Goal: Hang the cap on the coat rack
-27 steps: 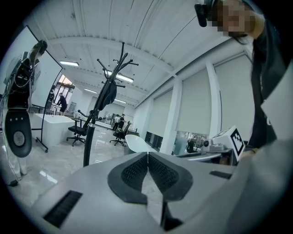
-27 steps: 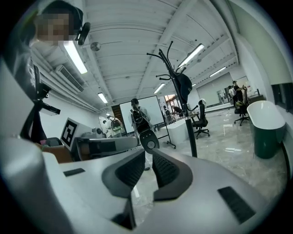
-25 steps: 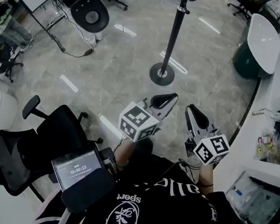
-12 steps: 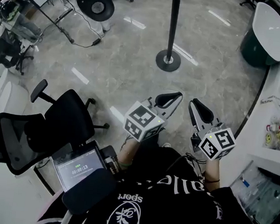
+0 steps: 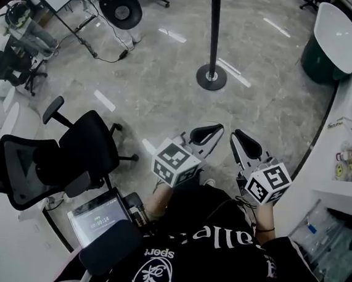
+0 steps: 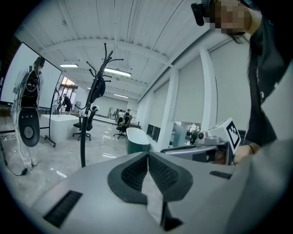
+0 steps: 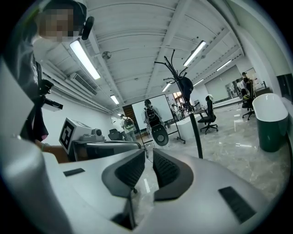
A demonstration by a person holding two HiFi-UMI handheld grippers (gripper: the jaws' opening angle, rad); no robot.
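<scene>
The black coat rack (image 5: 213, 29) stands on its round base (image 5: 211, 79) on the grey floor ahead of me. A dark cap (image 6: 98, 89) hangs from one of its upper hooks, and the cap (image 7: 185, 86) shows in the right gripper view too. Both grippers are held close to my body, side by side, well short of the rack. My left gripper (image 5: 206, 134) is shut with its pads touching and nothing between them. My right gripper (image 5: 245, 144) has a narrow gap between its pads and holds nothing.
A black office chair (image 5: 50, 162) stands at my left, with a tablet (image 5: 97, 215) beside my hip. A white counter (image 5: 348, 154) runs along the right, and a dark green tub (image 5: 327, 46) stands at the far right. A stand with a round black disc (image 5: 119, 8) is at the far left.
The head view has shifted, so the rack base sits a little higher in the frame. Both grippers stay side by side near my body, holding nothing.
</scene>
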